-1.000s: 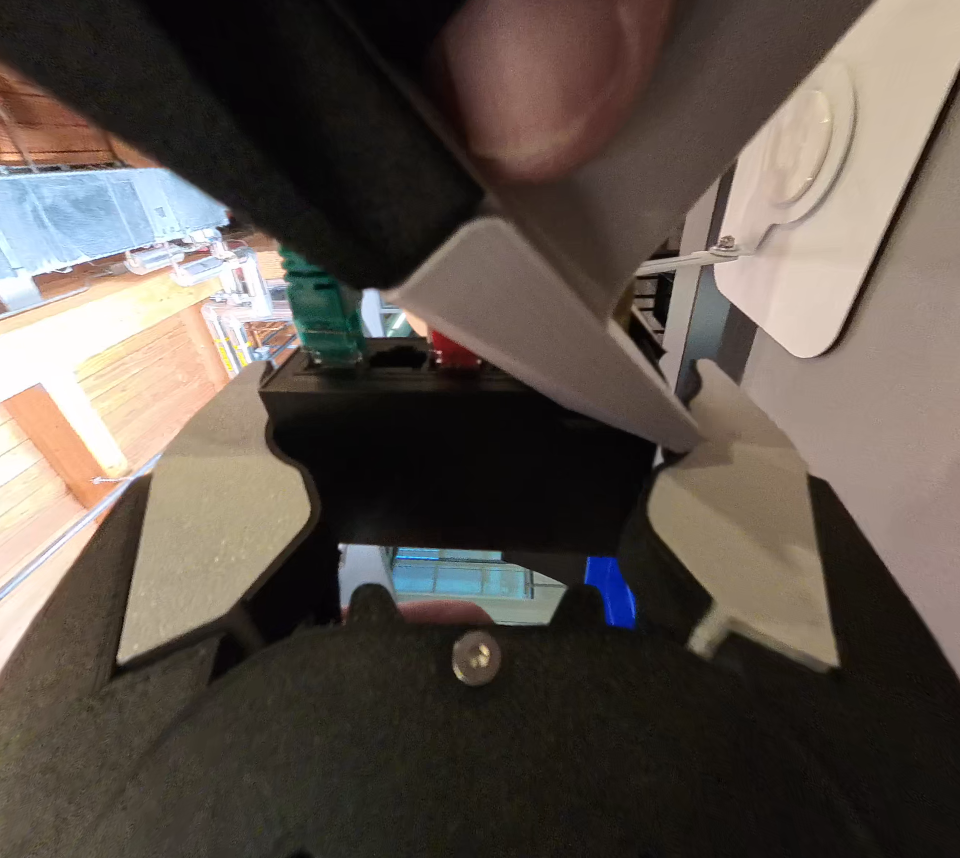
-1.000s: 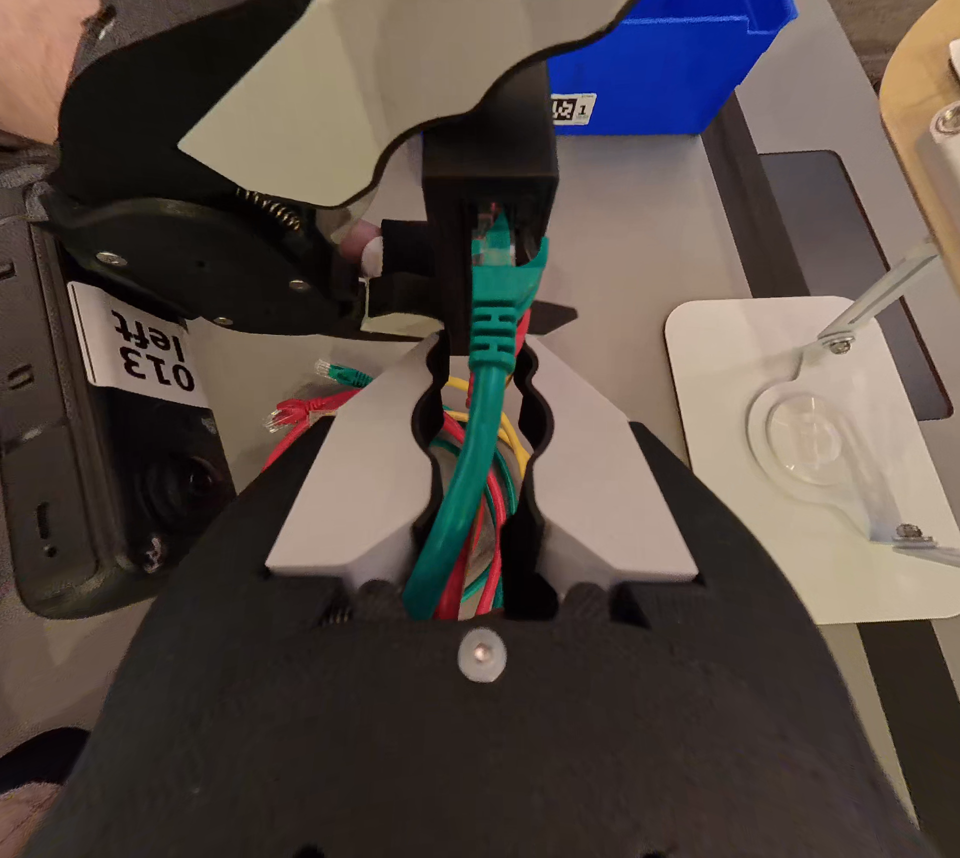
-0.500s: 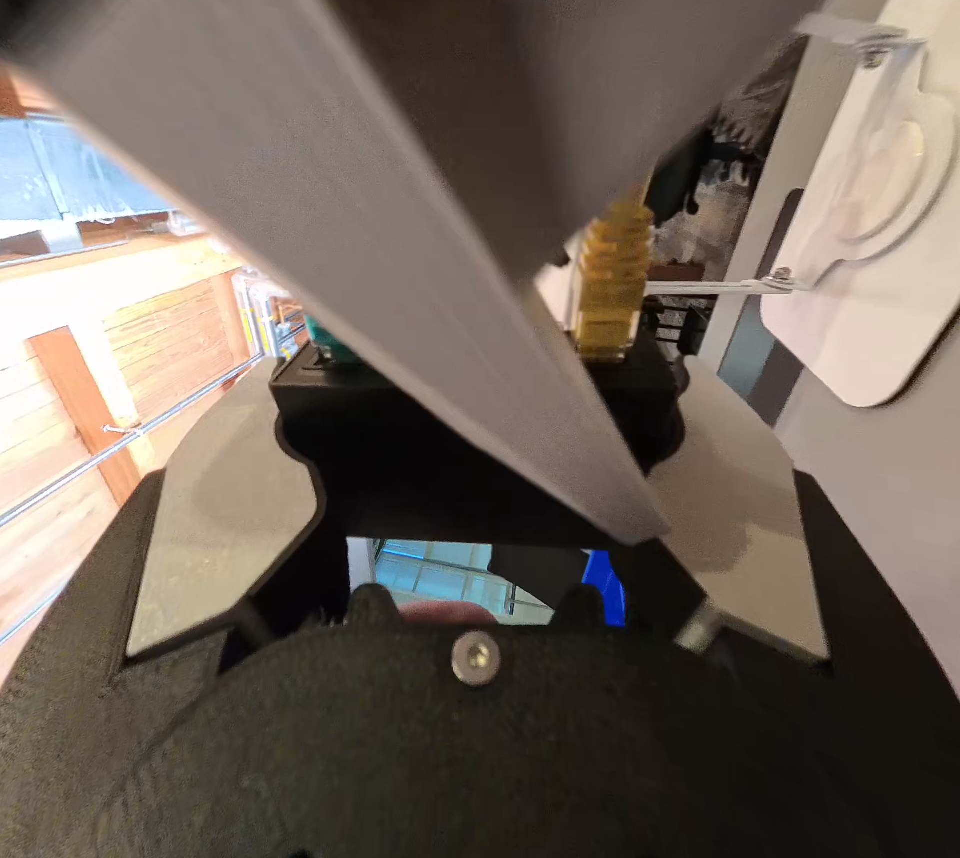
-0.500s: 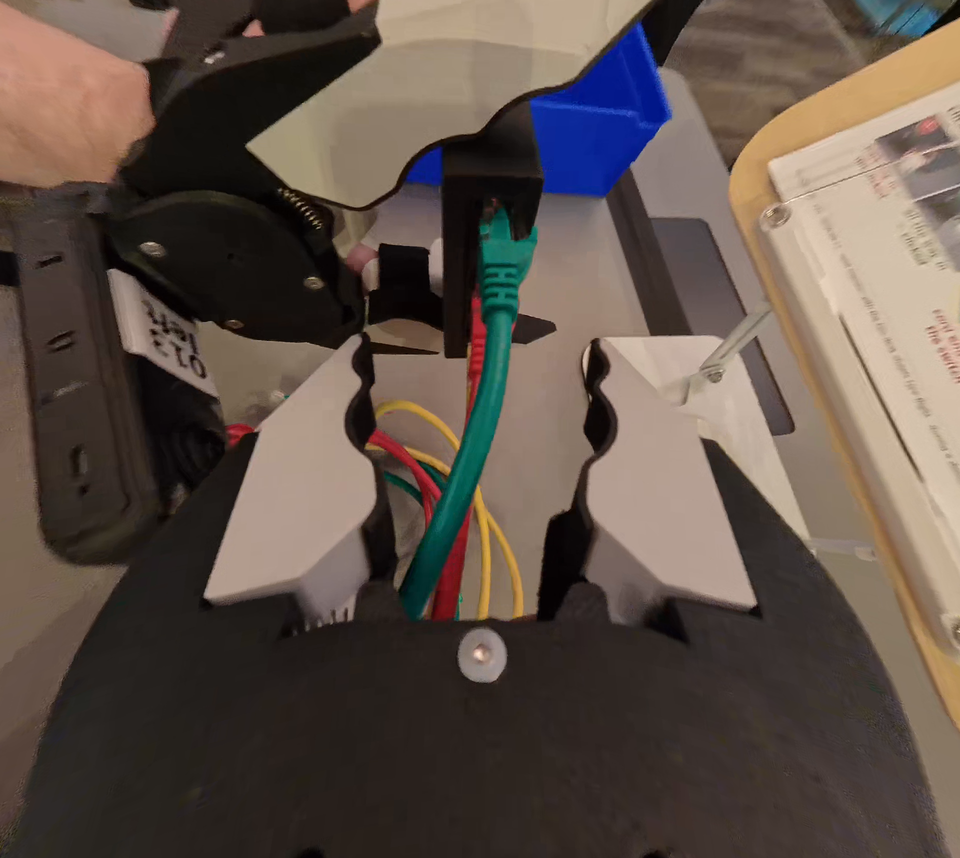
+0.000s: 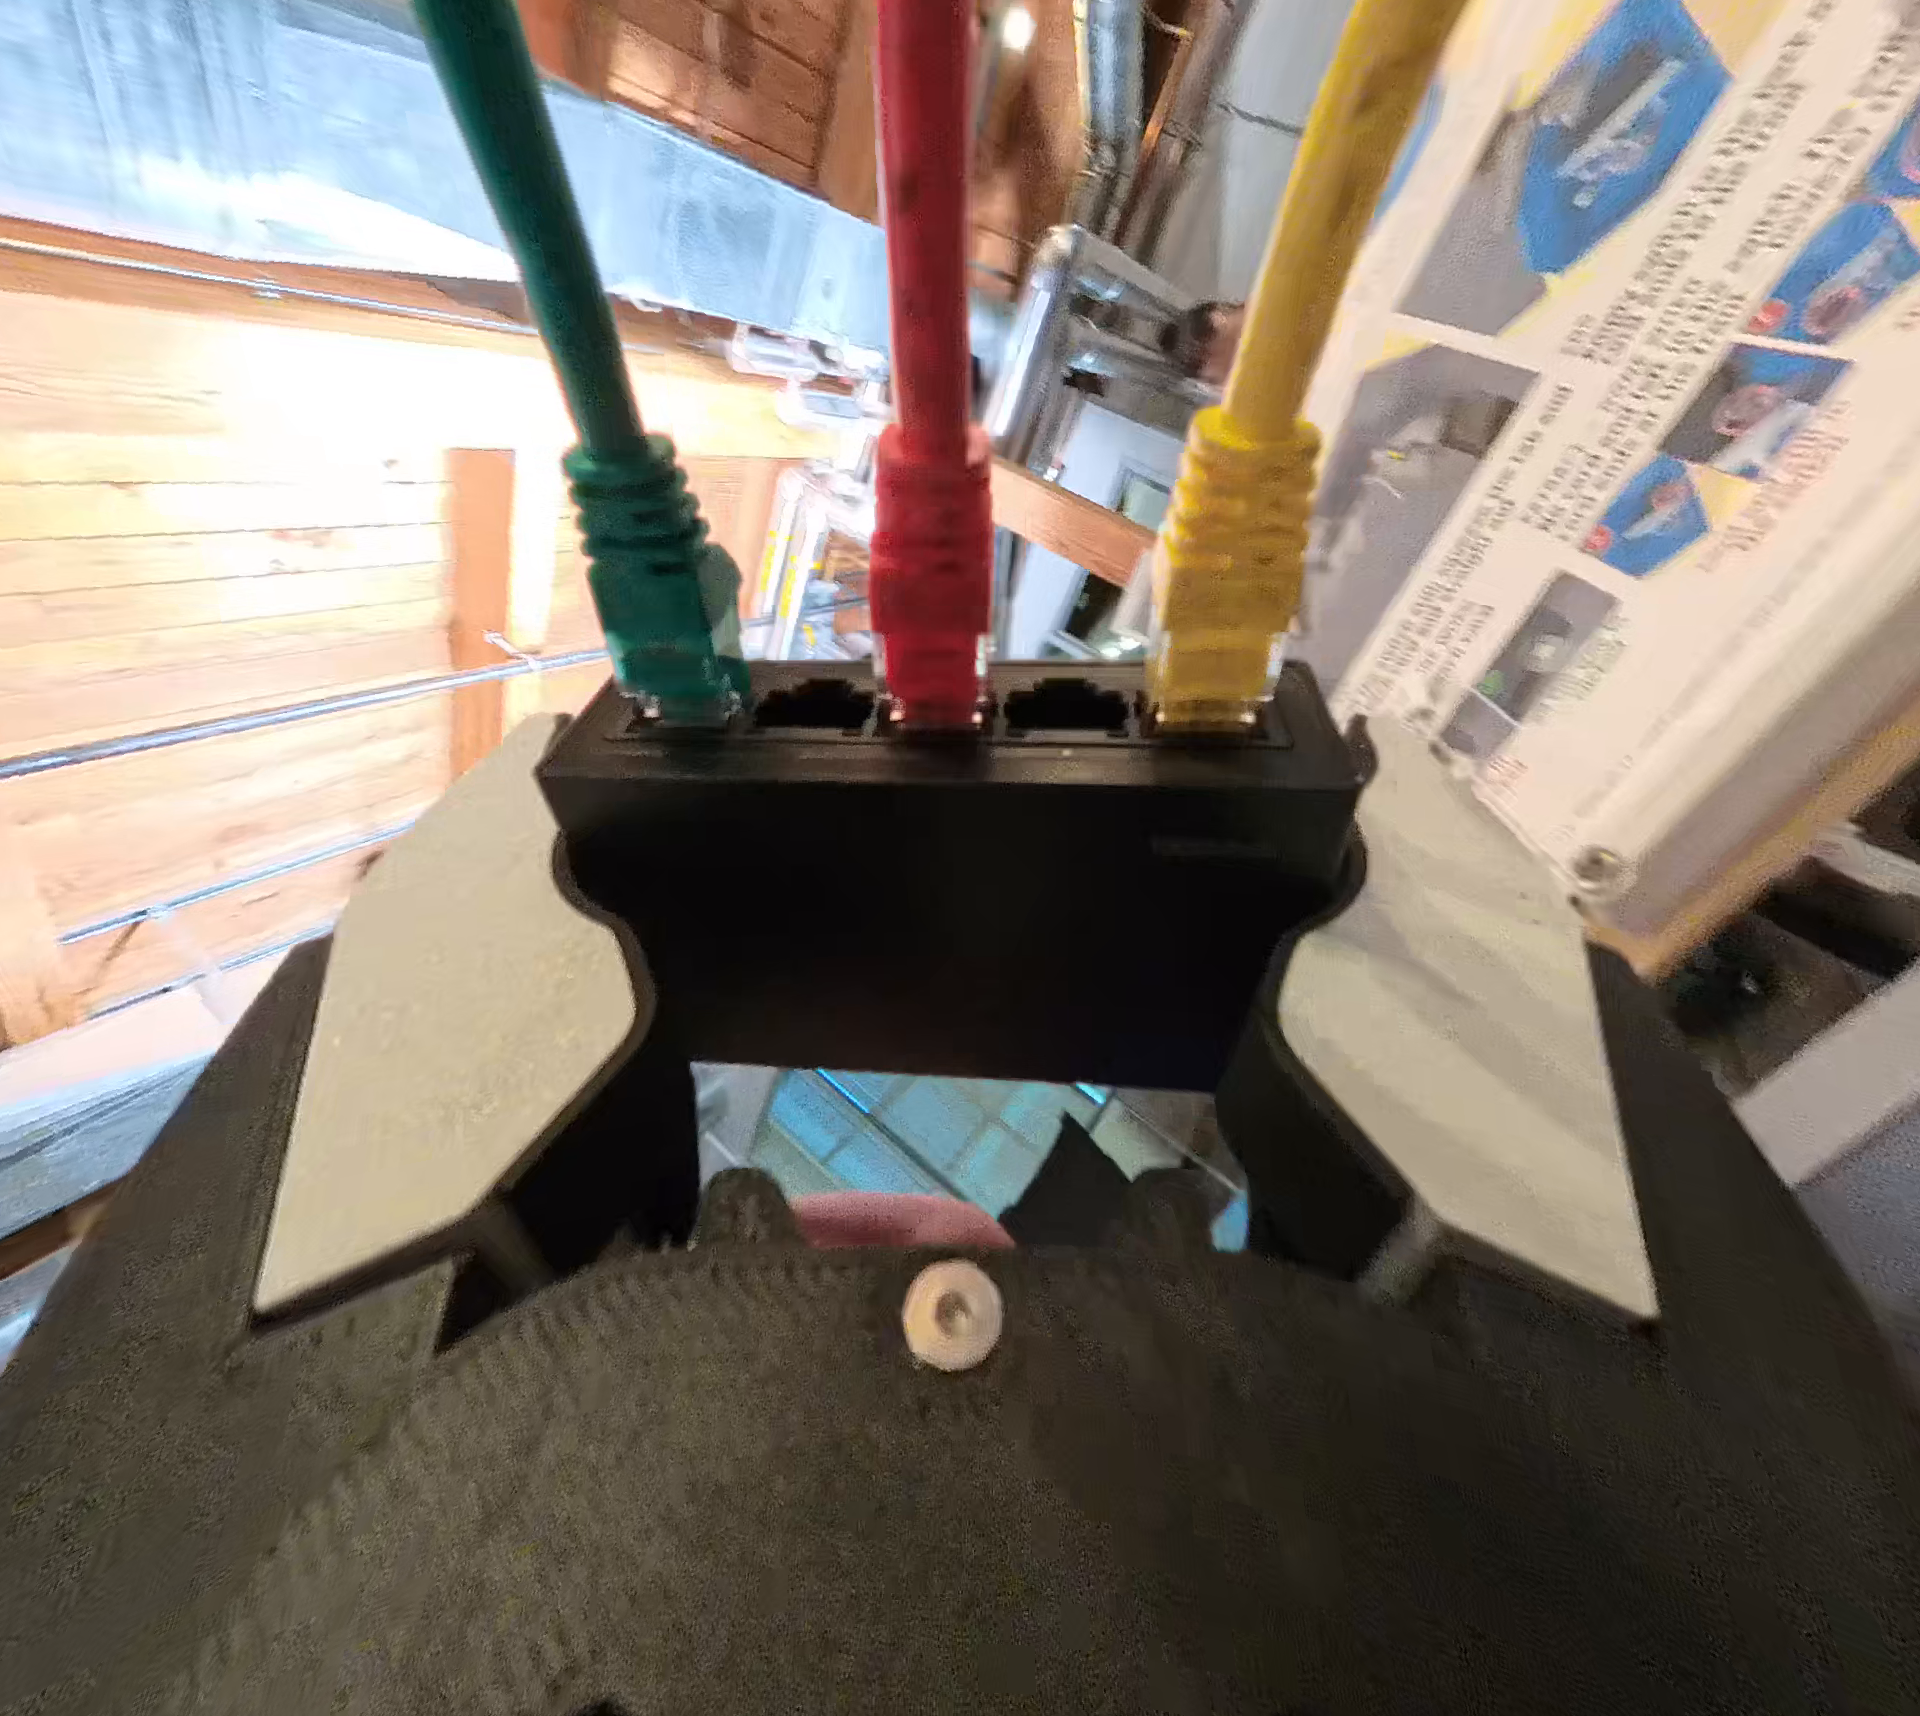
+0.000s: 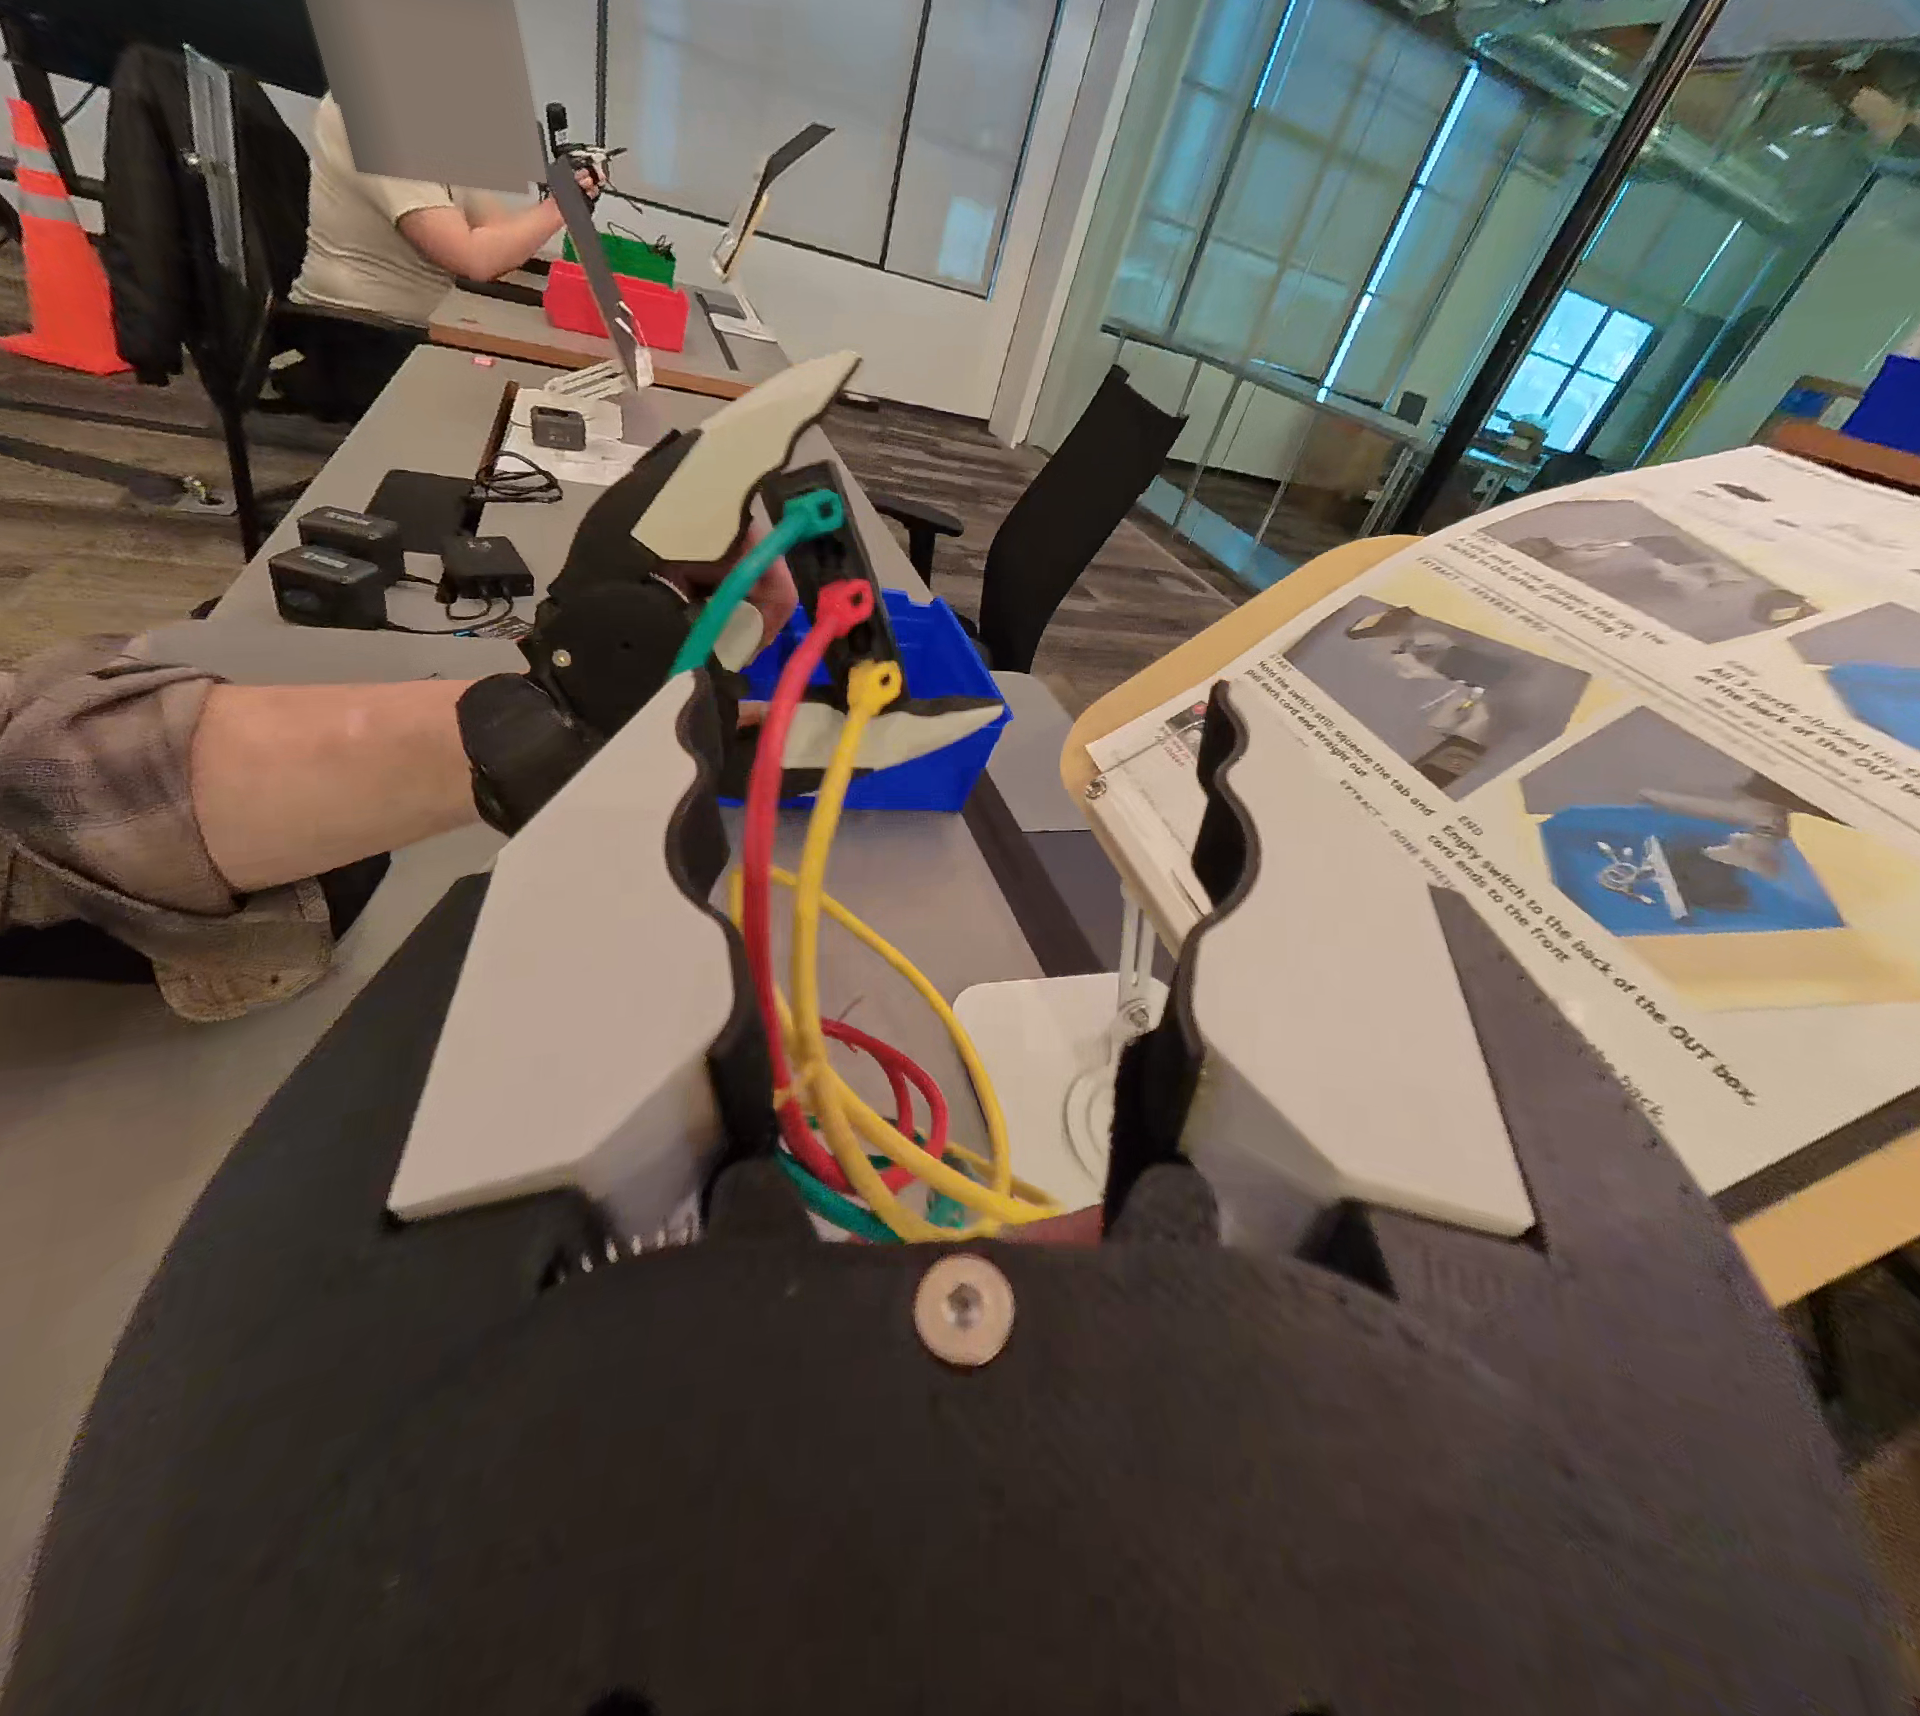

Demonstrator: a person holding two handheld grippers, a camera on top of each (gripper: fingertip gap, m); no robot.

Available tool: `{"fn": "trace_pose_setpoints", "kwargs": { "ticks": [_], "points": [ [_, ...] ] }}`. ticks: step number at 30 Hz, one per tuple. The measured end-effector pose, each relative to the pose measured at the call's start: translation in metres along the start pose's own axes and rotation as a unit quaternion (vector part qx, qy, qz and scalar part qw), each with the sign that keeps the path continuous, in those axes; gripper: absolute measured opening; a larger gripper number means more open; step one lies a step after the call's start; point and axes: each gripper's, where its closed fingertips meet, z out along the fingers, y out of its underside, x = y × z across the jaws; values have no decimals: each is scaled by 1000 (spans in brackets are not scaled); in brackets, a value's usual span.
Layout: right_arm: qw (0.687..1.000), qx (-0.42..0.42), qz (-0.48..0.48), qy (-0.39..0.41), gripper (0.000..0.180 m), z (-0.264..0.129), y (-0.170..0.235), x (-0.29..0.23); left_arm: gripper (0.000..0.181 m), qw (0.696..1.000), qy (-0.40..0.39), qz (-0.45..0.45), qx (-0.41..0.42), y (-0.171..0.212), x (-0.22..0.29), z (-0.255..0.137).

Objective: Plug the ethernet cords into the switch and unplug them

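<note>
My left gripper (image 5: pixel 951 845) is shut on the black switch (image 5: pixel 945 877) and holds it in the air with the ports facing away. A green cord (image 5: pixel 655 565), a red cord (image 5: pixel 930 565) and a yellow cord (image 5: pixel 1231 565) are plugged in, with an empty port between each pair. In the right wrist view the switch (image 6: pixel 847 565) is held up over the table by the left gripper (image 6: pixel 727 471), and the three cords hang down to the table. My right gripper (image 6: pixel 956 793) is open and empty, drawn back from the switch, with the cords seen between its fingers.
A blue bin (image 6: pixel 894 731) stands on the grey table (image 6: pixel 135 1147) behind the switch. A tilted board with an instruction sheet (image 6: pixel 1558 783) stands at the right. Another person sits at a far table (image 6: pixel 582 336). A black chair (image 6: pixel 1081 513) stands beyond the bin. Some 15 cm of space lies between my two pairs of fingers.
My right gripper let go of the green cord, opened and pulled back. It no longer blocks the left wrist view. The left gripper lifted and tilted the switch with all three cords in it.
</note>
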Motion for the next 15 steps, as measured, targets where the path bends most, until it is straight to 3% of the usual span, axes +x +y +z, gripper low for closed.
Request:
{"fn": "trace_pose_setpoints", "kwargs": {
  "ticks": [15],
  "points": [
    [999,-30,-20,-12,73,28,10,-20,126,996,-42,-74,5,15,-31,-5]
  ]
}}
